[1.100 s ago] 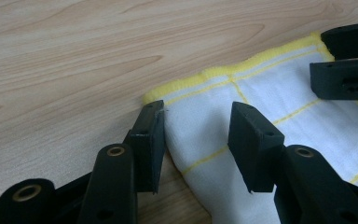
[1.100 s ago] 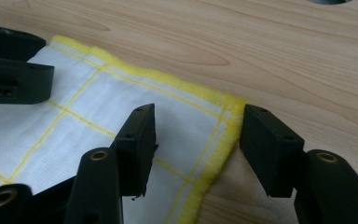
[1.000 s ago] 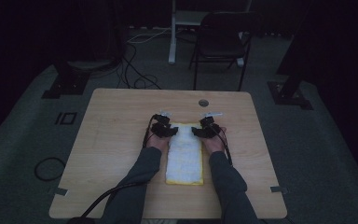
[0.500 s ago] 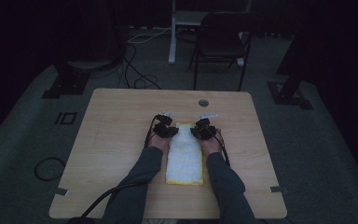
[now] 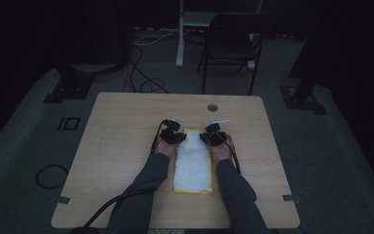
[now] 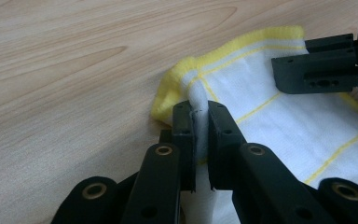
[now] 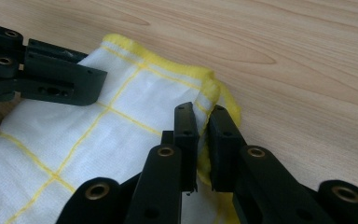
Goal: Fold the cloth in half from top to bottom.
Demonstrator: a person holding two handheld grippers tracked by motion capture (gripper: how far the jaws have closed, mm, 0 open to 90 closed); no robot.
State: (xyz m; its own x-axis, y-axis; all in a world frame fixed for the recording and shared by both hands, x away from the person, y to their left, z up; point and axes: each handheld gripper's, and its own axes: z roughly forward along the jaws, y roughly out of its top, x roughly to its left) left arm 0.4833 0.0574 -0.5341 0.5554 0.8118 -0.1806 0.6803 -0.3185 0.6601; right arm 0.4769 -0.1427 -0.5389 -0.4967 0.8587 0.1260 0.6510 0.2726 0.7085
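1. Where the folded cloth (image 5: 193, 163) lay, it sat lengthwise at the middle of the bench (image 5: 121, 146), its long sides running between the person's two forearms, with its far end at the grippers
2. At the far left corner, the left gripper (image 6: 199, 126) had its jaws closed on a raised pinch of white fabric just inside the yellow hem; the pinch stood upright between the pads, judged to gather the layers so they would lift together
3. At the far right corner, the right gripper (image 7: 203, 122) had its jaws closed on the doubled hemmed edge, the fabric puckered up between the pads
4. Both grippers faced each other across the cloth's narrow width, each seen in the other's view, well matched in height; this symmetrical hold was judged to keep the far edge taut and level for a further fold towards the person
5. Most of the cloth rested flat on the bench; only the two corners were lifted
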